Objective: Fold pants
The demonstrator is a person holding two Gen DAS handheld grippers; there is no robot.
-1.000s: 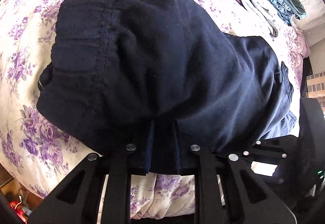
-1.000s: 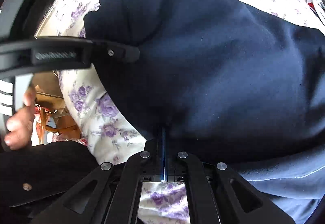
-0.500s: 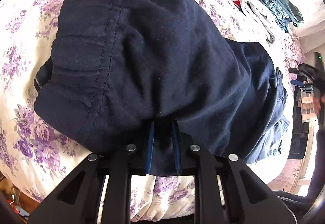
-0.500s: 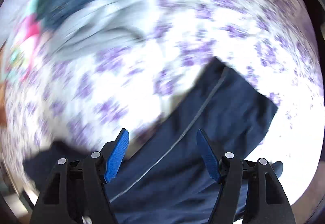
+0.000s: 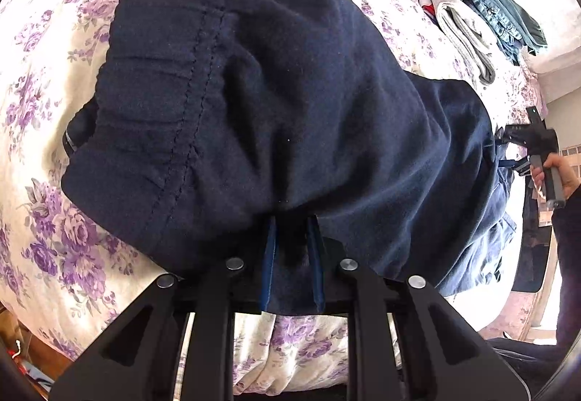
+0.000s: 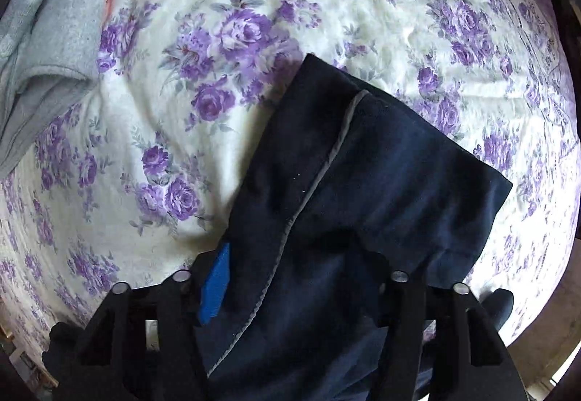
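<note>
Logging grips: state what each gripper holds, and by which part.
The left gripper pinches the pants at the near edge, beside the waistband. The right gripper is open over a pant leg, holding nothing.

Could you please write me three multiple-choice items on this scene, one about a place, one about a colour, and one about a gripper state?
1. Where does the stack of folded clothes lie in the left wrist view?
A. upper right, on the bed
B. lower left, on the floor
C. on top of the pants

2. What colour is the piping along the leg of the pants?
A. red
B. grey
C. yellow

3. What is the left gripper doing?
A. hanging open above the bed
B. shut on the pants
C. shut on a grey towel

Answers:
1. A, the stack sits on the floral bedspread beyond the pants.
2. B, a thin grey line runs down the dark navy cloth.
3. B, navy fabric is pinched between its blue pads, while the right gripper stands open over the leg.
</note>
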